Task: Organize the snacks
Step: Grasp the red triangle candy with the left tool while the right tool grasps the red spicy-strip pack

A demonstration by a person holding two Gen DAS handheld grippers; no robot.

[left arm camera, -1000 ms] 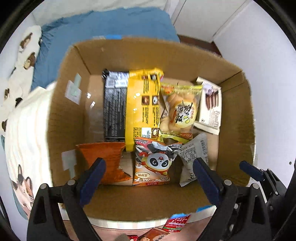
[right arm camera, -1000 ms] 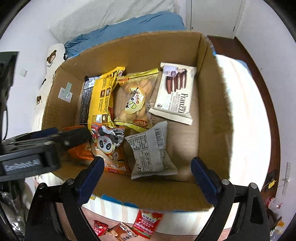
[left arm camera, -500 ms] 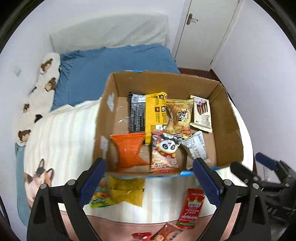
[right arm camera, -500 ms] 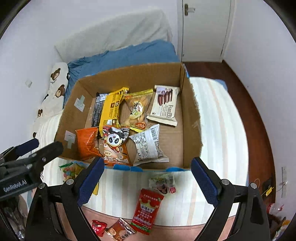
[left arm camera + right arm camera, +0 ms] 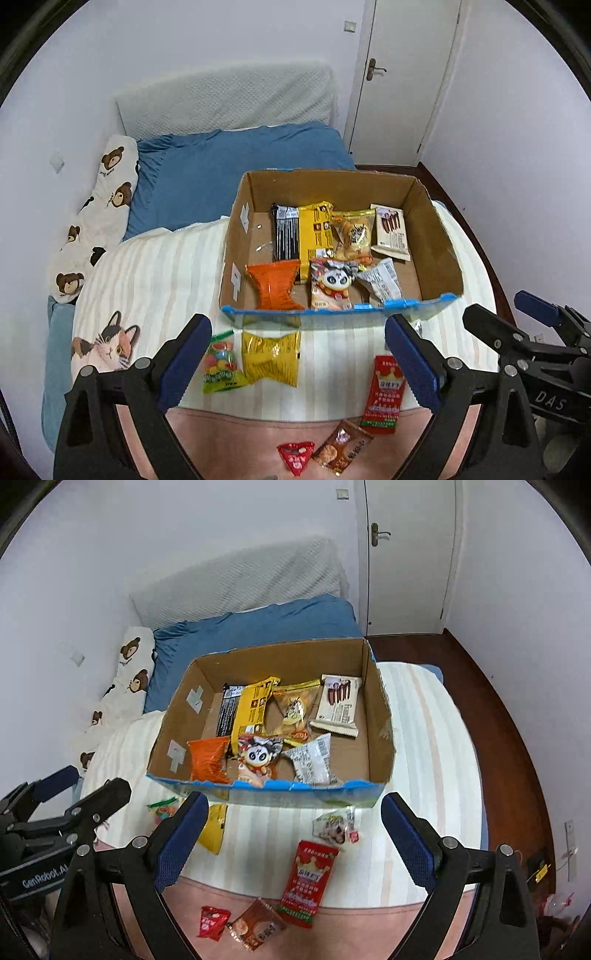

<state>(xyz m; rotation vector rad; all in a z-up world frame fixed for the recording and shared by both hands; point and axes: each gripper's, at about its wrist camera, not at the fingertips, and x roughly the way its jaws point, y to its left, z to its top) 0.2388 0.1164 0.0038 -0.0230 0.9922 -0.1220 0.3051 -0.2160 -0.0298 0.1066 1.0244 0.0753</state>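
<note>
A cardboard box (image 5: 439, 236) (image 5: 380, 731) on the bed holds several snack packets, among them an orange one (image 5: 275, 284) and a panda one (image 5: 332, 282). Loose on the bed in front of it lie a yellow packet (image 5: 271, 356), a green candy bag (image 5: 221, 363), a tall red packet (image 5: 384, 393) (image 5: 308, 880), a brown packet (image 5: 341, 450), a small red packet (image 5: 295, 456) and a small pale packet (image 5: 334, 825). My left gripper (image 5: 297, 362) and right gripper (image 5: 291, 840) are both open and empty, held back above the loose snacks.
The bed has a striped cream cover (image 5: 155, 273), a pink front edge (image 5: 236, 443), a blue blanket (image 5: 221, 170) and bear pillows (image 5: 110, 192). A white door (image 5: 402, 74) and wooden floor (image 5: 498, 709) are to the right.
Both grippers have pulled back and up from over the box. The whole box, bed and loose snacks in front have come into view.
</note>
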